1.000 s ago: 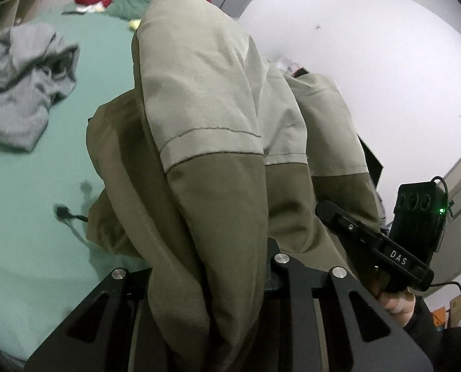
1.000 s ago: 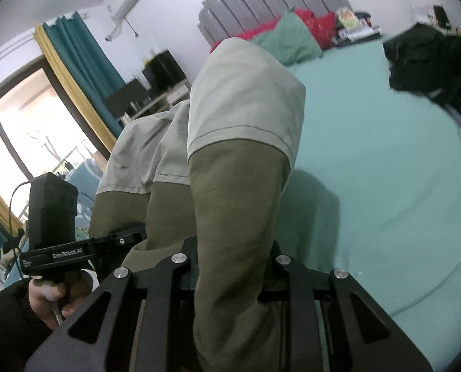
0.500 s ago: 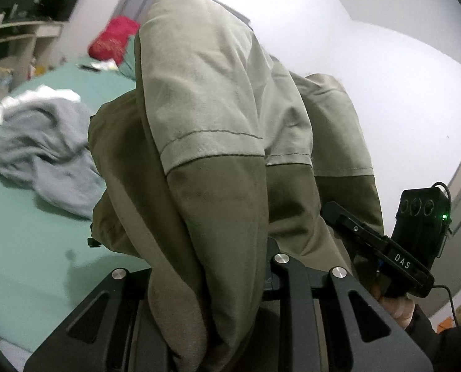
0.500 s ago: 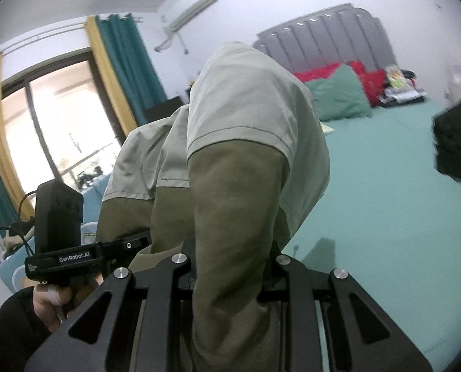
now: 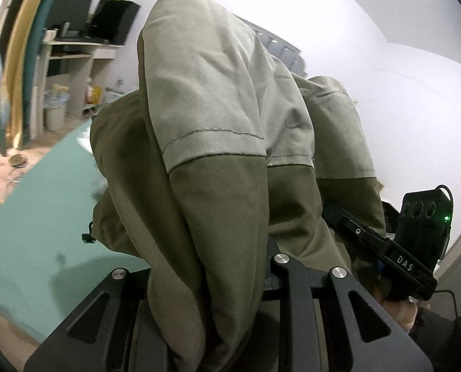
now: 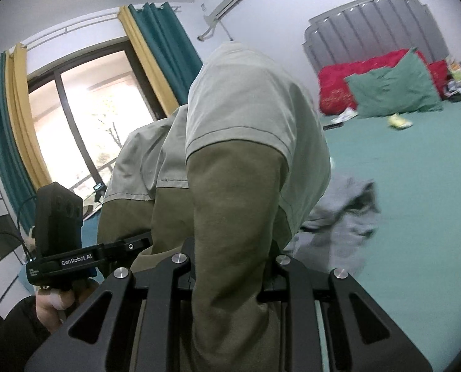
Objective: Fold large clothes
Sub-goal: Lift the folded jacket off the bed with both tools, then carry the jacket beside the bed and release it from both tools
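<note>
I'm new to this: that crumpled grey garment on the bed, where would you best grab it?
Probably the raised fold of the grey garment, coming from above. It lies crumpled on the bed, so ridges stick up for fingers to close around; its flat edges hug the sheet.

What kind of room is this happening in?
Most likely a bedroom: a bed with a green sheet, a padded grey headboard, red and green pillows, plus curtains beside a big window.

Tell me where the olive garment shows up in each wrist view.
Left wrist: garment fills the centre, draped over the left gripper.
Right wrist: garment centre, rising from the right gripper.
Shared landmark: the teal bed, lower left in the left view, right side in the right view.
</note>
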Demonstrator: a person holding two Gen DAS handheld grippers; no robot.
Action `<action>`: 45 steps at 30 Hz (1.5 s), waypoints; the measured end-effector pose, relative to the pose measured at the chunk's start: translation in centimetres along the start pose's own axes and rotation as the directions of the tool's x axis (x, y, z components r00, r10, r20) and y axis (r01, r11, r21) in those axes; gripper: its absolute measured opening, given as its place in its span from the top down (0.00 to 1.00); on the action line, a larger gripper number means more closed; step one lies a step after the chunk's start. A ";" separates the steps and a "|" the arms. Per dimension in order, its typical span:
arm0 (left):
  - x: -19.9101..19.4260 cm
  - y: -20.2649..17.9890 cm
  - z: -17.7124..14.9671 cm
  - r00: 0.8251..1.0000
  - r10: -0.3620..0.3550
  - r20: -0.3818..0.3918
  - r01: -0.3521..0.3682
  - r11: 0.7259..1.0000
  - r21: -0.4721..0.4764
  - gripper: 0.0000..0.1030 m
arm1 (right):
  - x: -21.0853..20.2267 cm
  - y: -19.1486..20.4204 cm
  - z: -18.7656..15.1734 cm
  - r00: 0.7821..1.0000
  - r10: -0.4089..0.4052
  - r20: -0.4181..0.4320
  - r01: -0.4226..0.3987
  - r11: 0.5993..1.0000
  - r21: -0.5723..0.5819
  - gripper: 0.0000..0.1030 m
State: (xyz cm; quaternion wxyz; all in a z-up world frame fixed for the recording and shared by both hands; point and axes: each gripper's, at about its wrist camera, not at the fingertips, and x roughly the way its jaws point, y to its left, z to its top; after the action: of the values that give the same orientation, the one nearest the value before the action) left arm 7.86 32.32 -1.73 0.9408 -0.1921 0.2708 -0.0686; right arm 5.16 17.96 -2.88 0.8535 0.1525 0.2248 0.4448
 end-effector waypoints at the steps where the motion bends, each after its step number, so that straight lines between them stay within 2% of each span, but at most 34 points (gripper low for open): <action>1: -0.2 0.9 0.3 1.000 0.013 -0.003 -0.013 1.000 -0.001 0.77 | 1.4 0.5 -0.3 1.000 0.012 -0.005 -0.012 1.000 0.011 0.78; 7: -0.6 7.4 1.9 0.990 0.127 -0.059 -0.126 0.992 0.011 0.77 | 8.6 1.3 -3.4 0.996 0.084 -0.039 -0.077 0.985 0.155 0.78; 10: 0.5 10.5 1.6 0.978 0.158 -0.135 -0.157 0.987 0.019 0.76 | 12.0 1.1 -5.6 0.994 0.088 -0.070 -0.069 0.969 0.239 0.78; 12: 2.9 13.2 0.8 0.956 0.194 -0.221 -0.197 0.980 0.008 0.71 | 14.1 0.4 -7.3 0.991 0.069 -0.119 -0.033 0.960 0.278 0.78; 13: 3.3 14.0 0.5 0.945 0.214 -0.248 -0.220 0.975 0.004 0.66 | 15.1 -0.1 -8.3 0.986 0.044 -0.159 0.002 0.961 0.277 0.78; 14: 4.3 15.1 -0.3 0.929 0.242 -0.281 -0.251 0.968 0.003 0.59 | 16.1 -0.7 -9.4 0.978 0.004 -0.207 0.052 0.964 0.262 0.76; 15: 5.6 16.5 -1.2 0.910 0.276 -0.310 -0.289 0.957 0.003 0.57 | 17.0 -1.3 -10.6 0.967 -0.038 -0.253 0.103 0.964 0.246 0.74; 17: 6.5 18.0 -2.5 0.890 0.326 -0.318 -0.341 0.940 0.009 0.46 | 17.4 -2.7 -12.2 0.951 -0.093 -0.294 0.165 0.959 0.230 0.66; 18: 6.9 18.9 -2.5 0.888 0.336 -0.313 -0.355 0.935 -0.004 0.42 | 17.3 -3.7 -12.6 0.948 -0.109 -0.299 0.183 0.955 0.233 0.64; 21: 6.7 20.8 -2.6 0.904 0.305 -0.300 -0.347 0.933 -0.095 0.36 | 16.7 -5.0 -12.6 0.948 -0.081 -0.308 0.161 0.957 0.243 0.59; 23: 6.7 21.4 -2.4 0.898 0.317 -0.307 -0.363 0.926 -0.105 0.34 | 15.9 -5.6 -12.3 0.946 -0.077 -0.314 0.157 0.958 0.238 0.48; 25: 6.3 21.6 -2.1 0.892 0.334 -0.305 -0.385 0.915 -0.124 0.34 | 15.1 -6.4 -12.2 0.943 -0.066 -0.326 0.158 0.951 0.264 0.41; 26: 5.7 21.4 -1.8 0.886 0.357 -0.294 -0.407 0.905 -0.127 0.34 | 14.6 -6.7 -12.2 0.940 -0.061 -0.336 0.161 0.947 0.279 0.37; 29: 4.2 21.0 -1.4 0.849 0.476 -0.229 -0.508 0.854 -0.107 0.34 | 13.9 -7.8 -12.7 0.932 -0.073 -0.355 0.188 0.935 0.301 0.27; 30: 3.4 20.7 -1.1 0.849 0.488 -0.203 -0.516 0.849 -0.113 0.34 | 13.2 -7.8 -12.6 0.930 -0.079 -0.359 0.195 0.934 0.300 0.27; 33: 1.1 18.2 -0.4 0.867 0.473 -0.154 -0.491 0.865 -0.107 0.34 | 11.6 -7.9 -12.5 0.925 -0.105 -0.365 0.217 0.935 0.279 0.26; 35: 0.4 16.8 -0.1 0.869 0.477 -0.133 -0.489 0.868 -0.086 0.34 | 10.2 -7.8 -12.2 0.921 -0.123 -0.370 0.232 0.936 0.267 0.25; 36: 0.0 15.4 -0.1 0.875 0.468 -0.120 -0.478 0.876 -0.069 0.34 | 9.3 -7.8 -12.0 0.920 -0.127 -0.370 0.236 0.935 0.264 0.25; 41: -0.5 10.2 -1.6 0.894 0.435 -0.106 -0.439 0.898 -0.026 0.34 | 6.5 -7.8 -11.1 0.911 -0.161 -0.379 0.266 0.932 0.246 0.22; 43: -0.3 8.5 -2.3 0.904 0.412 -0.112 -0.417 0.909 -0.020 0.34 | 4.5 -8.1 -10.8 0.908 -0.170 -0.382 0.275 0.931 0.241 0.21; 45: 0.1 6.8 -3.3 0.910 0.393 -0.132 -0.399 0.917 -0.020 0.34 | 4.1 -7.8 -10.6 0.907 -0.176 -0.384 0.280 0.931 0.236 0.21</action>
State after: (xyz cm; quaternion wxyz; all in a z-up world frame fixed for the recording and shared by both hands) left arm 6.32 37.42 -7.06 0.9116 -0.1501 0.3639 0.1181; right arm 7.10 17.65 -16.50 0.8141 0.1632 0.4537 0.3239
